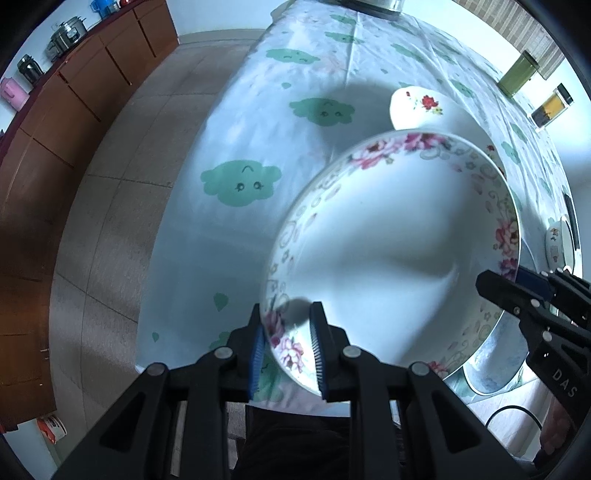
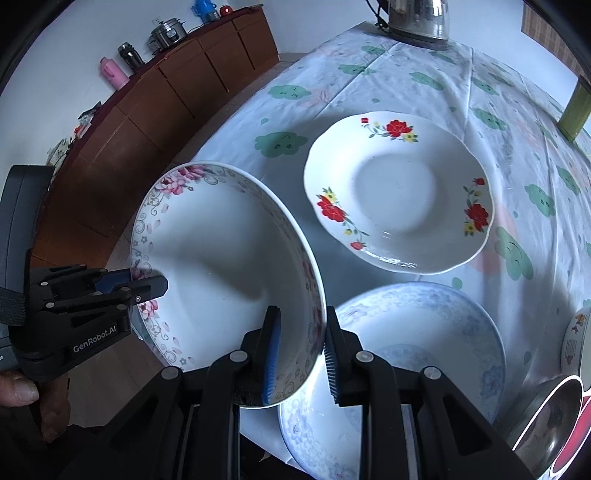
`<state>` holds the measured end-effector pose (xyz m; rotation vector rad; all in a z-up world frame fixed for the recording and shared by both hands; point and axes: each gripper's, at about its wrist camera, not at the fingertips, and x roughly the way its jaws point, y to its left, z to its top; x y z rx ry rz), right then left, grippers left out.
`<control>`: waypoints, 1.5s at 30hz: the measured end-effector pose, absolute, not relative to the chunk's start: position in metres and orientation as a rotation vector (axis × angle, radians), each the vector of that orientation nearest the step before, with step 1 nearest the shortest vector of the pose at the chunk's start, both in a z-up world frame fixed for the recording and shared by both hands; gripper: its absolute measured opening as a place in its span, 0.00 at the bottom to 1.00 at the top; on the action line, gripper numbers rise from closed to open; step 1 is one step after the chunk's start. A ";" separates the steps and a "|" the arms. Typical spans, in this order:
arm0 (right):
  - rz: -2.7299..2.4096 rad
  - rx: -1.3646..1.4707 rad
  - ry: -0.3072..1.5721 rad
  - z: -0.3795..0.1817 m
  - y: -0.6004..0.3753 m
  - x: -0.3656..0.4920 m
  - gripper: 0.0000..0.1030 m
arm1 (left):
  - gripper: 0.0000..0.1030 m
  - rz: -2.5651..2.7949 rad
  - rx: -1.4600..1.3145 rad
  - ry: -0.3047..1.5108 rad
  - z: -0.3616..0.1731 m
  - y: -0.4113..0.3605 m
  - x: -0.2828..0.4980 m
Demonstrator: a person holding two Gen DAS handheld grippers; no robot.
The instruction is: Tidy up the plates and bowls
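A white plate with a pink-flower rim [image 1: 399, 236] is held above the table, tilted, by both grippers. My left gripper [image 1: 286, 332] is shut on its near rim. My right gripper [image 2: 301, 343] is shut on the opposite rim of the same plate [image 2: 221, 266]. Each gripper shows in the other's view: the right one [image 1: 517, 295] and the left one [image 2: 147, 284]. A white plate with red flowers [image 2: 399, 192] lies on the table beyond; it shows partly in the left wrist view [image 1: 417, 107]. A pale blue-patterned plate [image 2: 406, 354] lies under the right gripper.
The table carries a cloth with green clouds [image 2: 280, 142]. A steel kettle [image 2: 417, 18] stands at the far end. Jars [image 1: 517, 74] stand at the right edge. A small patterned bowl [image 2: 574, 343] and a steel bowl [image 2: 546, 421] sit at the right. A wooden cabinet [image 2: 177, 85] lines the left wall.
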<state>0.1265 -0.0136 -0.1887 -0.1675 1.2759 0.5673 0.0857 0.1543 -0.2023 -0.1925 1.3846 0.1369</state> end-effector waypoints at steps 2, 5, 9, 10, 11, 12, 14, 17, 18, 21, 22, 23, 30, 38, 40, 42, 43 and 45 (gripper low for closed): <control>0.564 -0.166 1.273 -0.186 -0.017 0.126 0.24 | 0.20 0.131 -0.188 1.384 -0.198 0.153 0.085; 0.556 -0.150 1.275 -0.183 -0.022 0.127 0.24 | 0.20 0.121 -0.175 1.371 -0.190 0.152 0.085; 0.547 -0.135 1.277 -0.178 -0.029 0.127 0.24 | 0.20 0.109 -0.161 1.363 -0.183 0.146 0.087; 0.547 -0.133 1.277 -0.177 -0.031 0.127 0.24 | 0.20 0.106 -0.159 1.362 -0.181 0.146 0.086; 0.546 -0.130 1.277 -0.176 -0.032 0.126 0.24 | 0.20 0.103 -0.156 1.363 -0.180 0.144 0.088; 0.544 -0.126 1.278 -0.175 -0.034 0.125 0.24 | 0.20 0.101 -0.154 1.364 -0.180 0.141 0.089; 0.538 -0.118 1.280 -0.175 -0.037 0.124 0.24 | 0.20 0.092 -0.146 1.364 -0.180 0.138 0.090; 0.526 -0.107 1.280 -0.174 -0.044 0.123 0.24 | 0.20 0.082 -0.133 1.359 -0.178 0.132 0.092; 0.522 -0.103 1.278 -0.174 -0.046 0.122 0.24 | 0.20 0.080 -0.131 1.357 -0.177 0.130 0.092; 0.509 -0.094 1.272 -0.171 -0.052 0.121 0.24 | 0.20 0.068 -0.119 1.350 -0.173 0.124 0.093; 0.506 -0.091 1.271 -0.170 -0.054 0.120 0.24 | 0.20 0.062 -0.112 1.346 -0.172 0.121 0.094; 0.500 -0.088 1.270 -0.169 -0.056 0.120 0.24 | 0.20 0.056 -0.107 1.345 -0.171 0.119 0.094; 0.471 -0.069 1.265 -0.167 -0.069 0.115 0.24 | 0.20 0.032 -0.087 1.345 -0.169 0.107 0.096; 0.445 -0.056 1.263 -0.167 -0.080 0.112 0.24 | 0.20 0.010 -0.070 1.342 -0.167 0.098 0.096; 0.439 -0.053 1.262 -0.167 -0.082 0.111 0.24 | 0.20 0.004 -0.067 1.341 -0.167 0.095 0.096; 0.432 -0.050 1.263 -0.168 -0.084 0.111 0.24 | 0.20 -0.002 -0.063 1.340 -0.166 0.093 0.096; 0.428 -0.049 1.263 -0.168 -0.086 0.110 0.24 | 0.20 -0.005 -0.062 1.340 -0.166 0.091 0.097; 0.420 -0.043 1.264 -0.168 -0.089 0.110 0.24 | 0.20 -0.012 -0.060 1.340 -0.166 0.089 0.097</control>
